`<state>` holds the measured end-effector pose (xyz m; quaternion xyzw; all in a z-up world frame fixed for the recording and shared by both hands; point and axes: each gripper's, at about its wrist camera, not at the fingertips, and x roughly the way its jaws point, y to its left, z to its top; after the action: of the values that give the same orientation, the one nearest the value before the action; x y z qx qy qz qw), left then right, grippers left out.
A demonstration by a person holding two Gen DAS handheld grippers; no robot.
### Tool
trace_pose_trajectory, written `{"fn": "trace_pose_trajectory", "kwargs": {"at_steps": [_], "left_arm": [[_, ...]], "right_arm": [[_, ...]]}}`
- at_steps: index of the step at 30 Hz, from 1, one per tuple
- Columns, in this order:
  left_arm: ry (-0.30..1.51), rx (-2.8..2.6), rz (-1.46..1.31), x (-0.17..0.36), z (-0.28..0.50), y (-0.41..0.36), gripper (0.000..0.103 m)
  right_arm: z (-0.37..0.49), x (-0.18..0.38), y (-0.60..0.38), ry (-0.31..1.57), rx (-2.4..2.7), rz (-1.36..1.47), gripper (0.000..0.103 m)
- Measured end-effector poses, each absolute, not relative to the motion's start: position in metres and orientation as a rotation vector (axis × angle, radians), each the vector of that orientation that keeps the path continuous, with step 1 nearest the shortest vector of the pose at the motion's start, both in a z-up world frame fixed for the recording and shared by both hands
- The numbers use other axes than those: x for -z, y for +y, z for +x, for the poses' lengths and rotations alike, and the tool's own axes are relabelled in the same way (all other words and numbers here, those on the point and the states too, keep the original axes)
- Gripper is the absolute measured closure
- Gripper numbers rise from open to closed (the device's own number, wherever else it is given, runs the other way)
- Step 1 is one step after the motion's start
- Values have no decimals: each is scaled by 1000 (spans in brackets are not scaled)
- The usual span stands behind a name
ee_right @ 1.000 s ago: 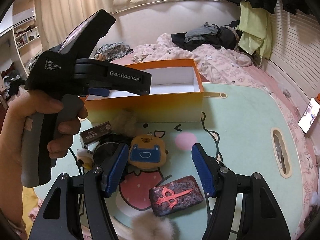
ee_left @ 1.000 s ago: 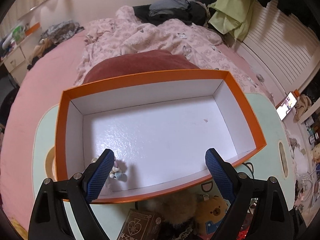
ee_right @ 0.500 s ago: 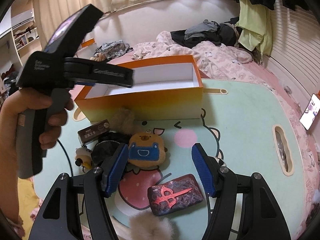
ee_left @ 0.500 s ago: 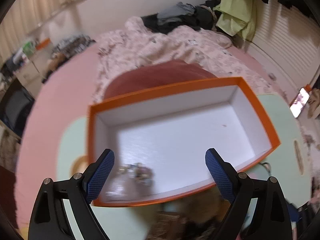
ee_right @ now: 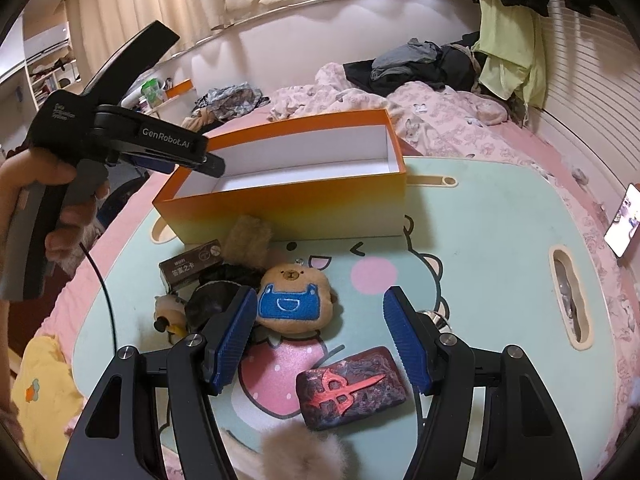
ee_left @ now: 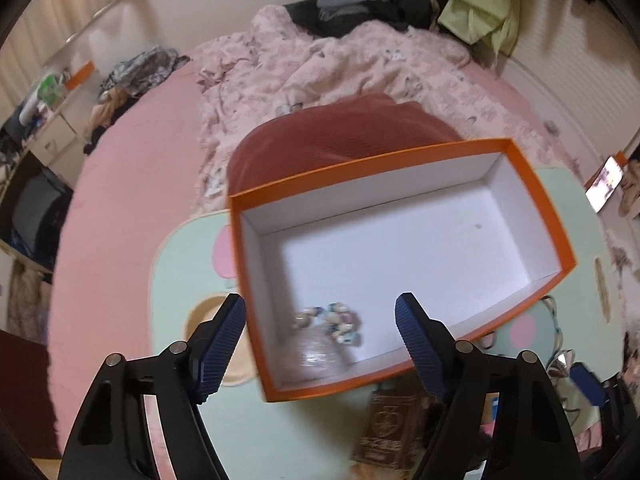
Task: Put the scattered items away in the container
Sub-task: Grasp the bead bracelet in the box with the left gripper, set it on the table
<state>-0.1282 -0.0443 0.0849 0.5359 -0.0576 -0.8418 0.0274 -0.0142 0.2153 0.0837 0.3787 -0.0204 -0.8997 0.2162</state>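
Left wrist view: my left gripper [ee_left: 320,332] closing, nothing pinched, small trinkets [ee_left: 332,322] lower-centre inside orange box [ee_left: 536,184]. Right gripper [ee_right: 318,338] half-spread, empty, mid-frame over bear plush [ee_right: 294,302].

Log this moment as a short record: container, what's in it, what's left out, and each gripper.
container: orange cardboard box with white inside
inside: small pastel trinket bundle, near corner
left out: brown bear plush in blue overalls, dark red patterned case, brown card box
left gripper: above box, jaws closing, nothing held
right gripper: open, over plush, not touching
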Motion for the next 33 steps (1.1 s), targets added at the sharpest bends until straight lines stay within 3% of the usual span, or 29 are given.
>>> {"fn": "trace_pose_trajectory", "kwargs": {"at_steps": [2, 7, 11, 17, 21, 25, 30, 33], "left_arm": [[-195, 2569, 1691, -81, -131, -46, 36], [-199, 2550, 1702, -77, -131, -47, 37], [-124, 2598, 1659, -86, -129, -50, 51], [-240, 2672, 1571, -103, -121, -27, 51], [-232, 2646, 1695, -90, -130, -19, 52], [-148, 2566, 1831, -68, -148, -22, 65], [-134, 2511, 1874, -50, -156, -22, 68], [-123, 2515, 1868, -47, -158, -21, 75]], "right_arm": [[-15, -83, 216, -68, 2487, 1055, 37], [-17, -81, 220, -100, 2464, 1065, 37], [-15, -82, 219, -102, 2463, 1061, 37], [-15, -81, 218, -102, 2453, 1068, 37], [-15, -81, 218, -104, 2449, 1072, 37], [-16, -81, 219, -114, 2449, 1069, 37], [-17, -81, 222, -126, 2446, 1072, 37], [-18, -80, 222, -134, 2441, 1080, 37]]}}
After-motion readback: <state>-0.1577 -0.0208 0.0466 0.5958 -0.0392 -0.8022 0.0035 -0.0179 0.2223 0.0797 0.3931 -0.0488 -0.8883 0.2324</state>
